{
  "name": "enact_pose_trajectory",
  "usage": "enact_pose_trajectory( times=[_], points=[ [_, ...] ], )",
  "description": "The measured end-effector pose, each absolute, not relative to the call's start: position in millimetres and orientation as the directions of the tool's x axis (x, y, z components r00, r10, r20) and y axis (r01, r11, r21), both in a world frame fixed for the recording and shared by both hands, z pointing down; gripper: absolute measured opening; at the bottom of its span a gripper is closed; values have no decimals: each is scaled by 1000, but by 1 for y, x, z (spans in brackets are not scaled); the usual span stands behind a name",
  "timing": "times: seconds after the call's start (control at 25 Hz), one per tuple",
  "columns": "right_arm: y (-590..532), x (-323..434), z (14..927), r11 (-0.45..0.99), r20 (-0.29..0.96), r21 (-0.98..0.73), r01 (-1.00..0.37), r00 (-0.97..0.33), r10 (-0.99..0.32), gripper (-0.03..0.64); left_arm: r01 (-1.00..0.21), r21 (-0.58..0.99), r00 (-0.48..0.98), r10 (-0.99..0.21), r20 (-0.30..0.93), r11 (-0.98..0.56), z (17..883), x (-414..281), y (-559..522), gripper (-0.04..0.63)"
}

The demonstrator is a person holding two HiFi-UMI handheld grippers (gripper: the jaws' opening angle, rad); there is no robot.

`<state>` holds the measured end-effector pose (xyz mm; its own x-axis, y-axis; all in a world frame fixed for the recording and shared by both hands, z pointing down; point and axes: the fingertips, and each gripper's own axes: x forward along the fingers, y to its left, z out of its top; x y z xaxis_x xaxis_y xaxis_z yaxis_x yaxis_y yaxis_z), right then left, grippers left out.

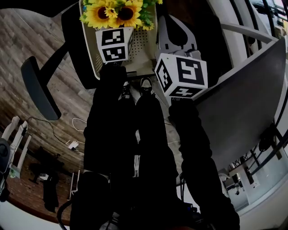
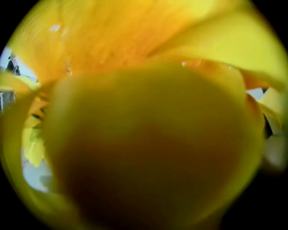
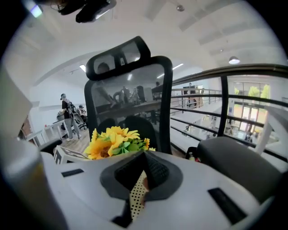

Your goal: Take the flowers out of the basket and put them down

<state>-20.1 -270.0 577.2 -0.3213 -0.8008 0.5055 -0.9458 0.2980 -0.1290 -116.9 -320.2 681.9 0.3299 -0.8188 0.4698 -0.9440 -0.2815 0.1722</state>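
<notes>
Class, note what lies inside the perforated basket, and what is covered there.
Yellow sunflowers sit inside the basket. The blooms hide their stems and anything beneath them.

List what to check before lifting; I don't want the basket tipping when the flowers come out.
1. Right gripper clamped on the wall of the cream perforated basket: ok.
2. Left gripper up against the yellow artificial sunflowers: ok, petals fill its view.
3. Left jaws shut on the stems: cannot tell, petals block them.
4. Sunflowers clear of the basket: not ok, they sit in it.
5. Put-down spot picked: cannot tell.
</notes>
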Motion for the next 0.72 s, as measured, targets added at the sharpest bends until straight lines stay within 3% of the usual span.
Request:
enact_pose_trajectory(
  times=[0.4,0.72],
  points=[
    [-198,-1,381,197,387,-208,-958,-265,-883,12,-932,201,360,-845,396,-303,457,-114,-248,538],
    [-116,51,281,77,342,-206,-976,-145,-928,12,-876,223,483,-788,382,-428,353,-59,-167,538]
  ],
)
